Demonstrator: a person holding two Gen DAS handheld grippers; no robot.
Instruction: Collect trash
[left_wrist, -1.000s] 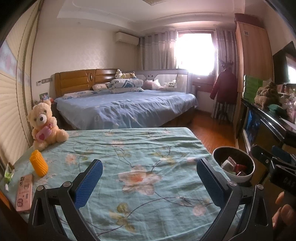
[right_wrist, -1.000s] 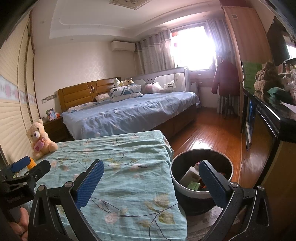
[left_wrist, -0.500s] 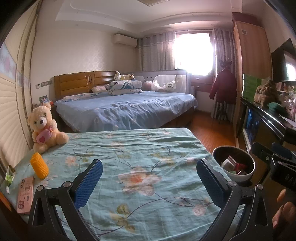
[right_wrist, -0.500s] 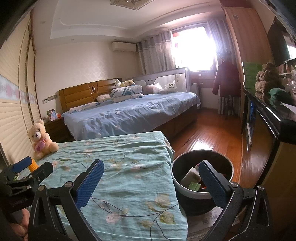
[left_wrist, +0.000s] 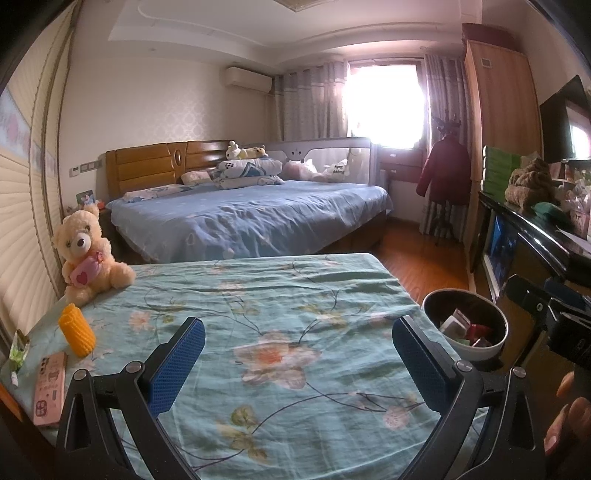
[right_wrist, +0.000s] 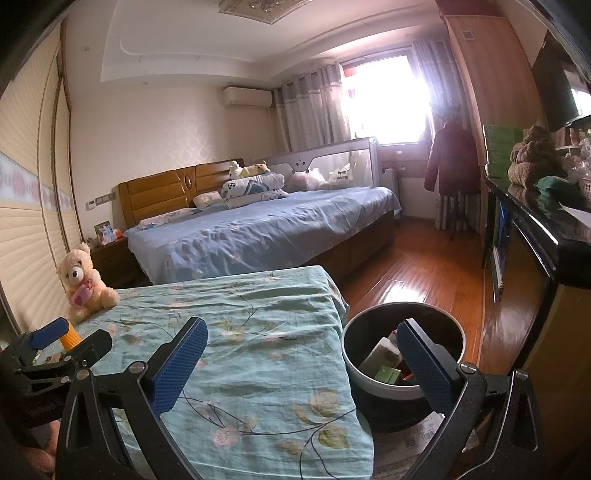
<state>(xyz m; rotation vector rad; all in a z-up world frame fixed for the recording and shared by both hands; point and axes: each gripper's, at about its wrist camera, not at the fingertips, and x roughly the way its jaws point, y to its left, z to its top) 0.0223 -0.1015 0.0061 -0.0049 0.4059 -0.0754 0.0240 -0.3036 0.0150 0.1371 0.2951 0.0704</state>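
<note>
Trash left to gather, a crumpled green wrapper (left_wrist: 16, 349) and a flat pink carton (left_wrist: 50, 387), lies at the left edge of the floral teal bedspread (left_wrist: 280, 332), beyond the yellow ridged cylinder (left_wrist: 77, 334). Both grippers, left gripper (left_wrist: 295, 363) and right gripper (right_wrist: 301, 367), are spread wide and hold nothing. The round black bin (right_wrist: 402, 350) stands off the bedspread's right edge. The left one should likely approach low and straddle the wrapper.

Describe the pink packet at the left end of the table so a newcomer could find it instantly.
Start at the table under the floral teal cloth and go to its left end, where a teddy bear sits. Nearer the camera than the bear and the ribbed yellow corn toy lies the pink packet: flat, oblong, printed, the only pink box there.
</note>
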